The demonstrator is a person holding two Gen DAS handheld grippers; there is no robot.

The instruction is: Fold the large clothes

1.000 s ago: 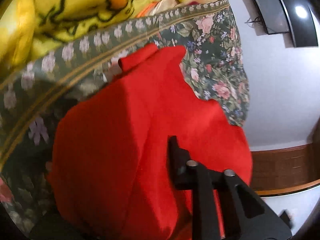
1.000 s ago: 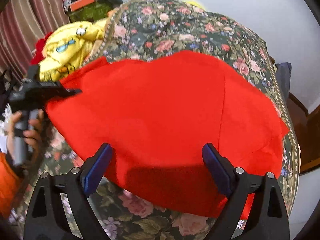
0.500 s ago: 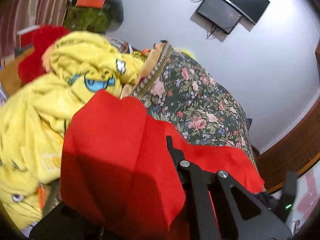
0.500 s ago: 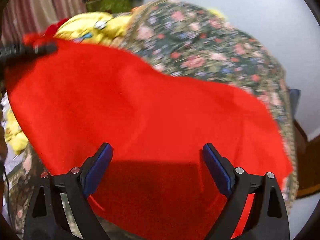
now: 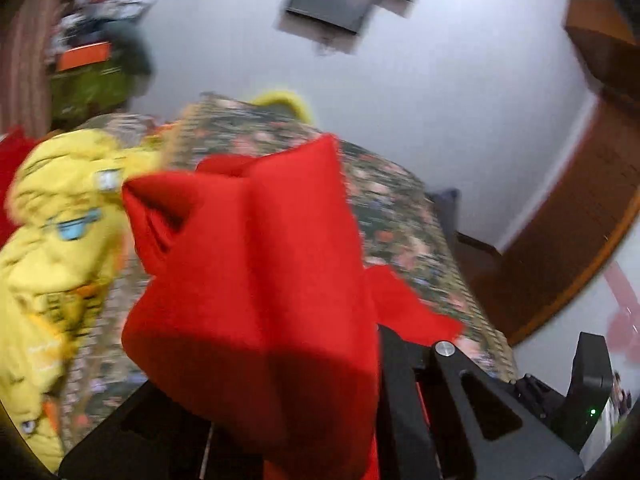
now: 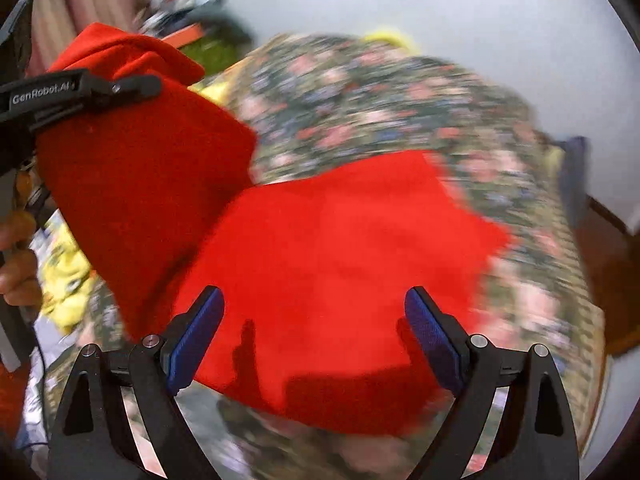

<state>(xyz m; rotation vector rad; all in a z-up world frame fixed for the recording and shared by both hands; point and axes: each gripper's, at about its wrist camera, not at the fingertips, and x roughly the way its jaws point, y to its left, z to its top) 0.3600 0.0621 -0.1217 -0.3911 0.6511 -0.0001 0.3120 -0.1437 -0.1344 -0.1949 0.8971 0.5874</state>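
red garment [image 6: 340, 264] spread on the floral bedspread [image 6: 392, 96], one edge lifted clear at the left and draped as a hanging fold. left tongs [image 6: 132, 86] clamped on that raised edge; right tongs [image 6: 314, 332] wide apart, empty, poised over the near hem. judged mid-fold: next, carrying the lifted edge across onto the flat half, square to its far edge, perhaps pinning the hem.

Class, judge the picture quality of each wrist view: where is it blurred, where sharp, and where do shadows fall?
Left wrist view: motion blur smears the floral bedspread and wall screen; the red cloth is shadowed along its lower part. Right wrist view: bedspread smeared, the right gripper sharp, its fingers casting shadows on the cloth; fisheye curves both.
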